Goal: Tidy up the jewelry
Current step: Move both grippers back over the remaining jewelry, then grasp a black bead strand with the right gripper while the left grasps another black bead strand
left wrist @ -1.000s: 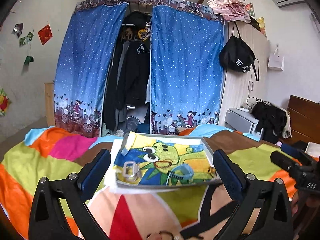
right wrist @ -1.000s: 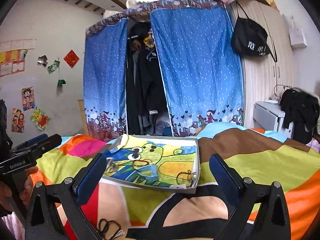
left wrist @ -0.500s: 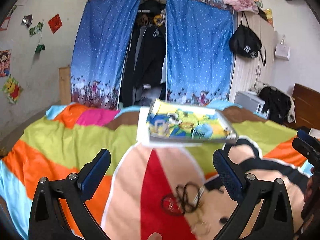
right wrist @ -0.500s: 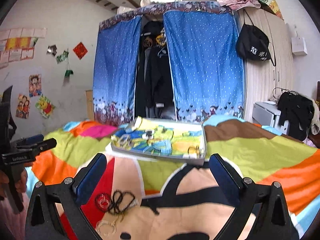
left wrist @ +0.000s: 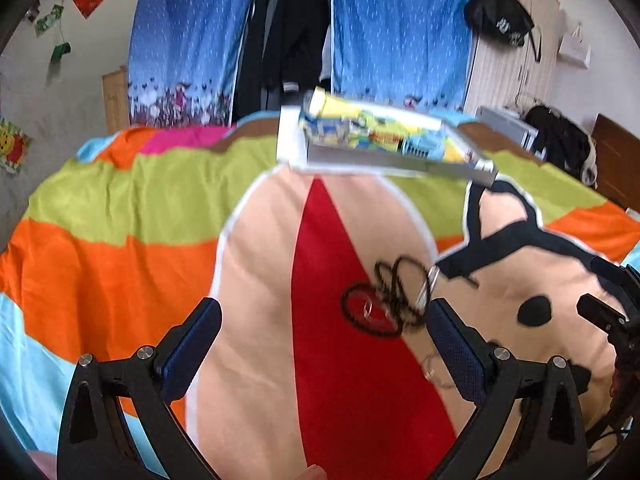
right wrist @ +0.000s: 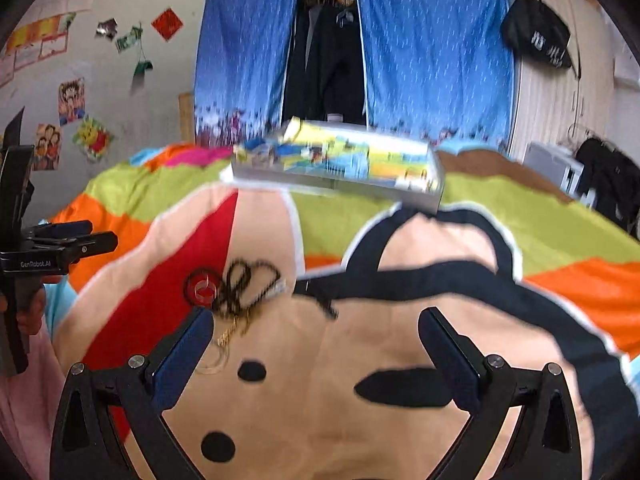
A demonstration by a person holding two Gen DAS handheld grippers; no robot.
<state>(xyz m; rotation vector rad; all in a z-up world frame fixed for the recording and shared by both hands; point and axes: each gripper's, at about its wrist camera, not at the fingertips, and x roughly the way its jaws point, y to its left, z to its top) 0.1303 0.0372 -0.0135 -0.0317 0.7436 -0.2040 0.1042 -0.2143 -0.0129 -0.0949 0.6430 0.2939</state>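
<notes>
A tangle of black beaded necklaces (left wrist: 394, 292) (right wrist: 240, 286) lies on the bedspread, with a small clear ring (left wrist: 367, 309) inside one loop and thin gold hoops (right wrist: 218, 354) beside it. The shallow tray (left wrist: 394, 162) (right wrist: 340, 180), lined with a cartoon print and holding small jewelry, rests farther back on the bed. My left gripper (left wrist: 322, 340) is open, its right finger close to the tangle. My right gripper (right wrist: 316, 346) is open too, with the tangle just beyond its left finger. Both hold nothing.
A bright patchwork bedspread (left wrist: 120, 216) covers the bed. Blue curtains (left wrist: 384, 28) around a clothes rack stand behind it, a wardrobe with a black bag (left wrist: 498, 18) at the right. A hand holding the other gripper (right wrist: 36, 256) shows at the left edge of the right wrist view.
Both grippers have pulled back from the tray and tilted down; the tray now looks smaller and farther, and the necklace tangle has come into view just ahead of the fingers.
</notes>
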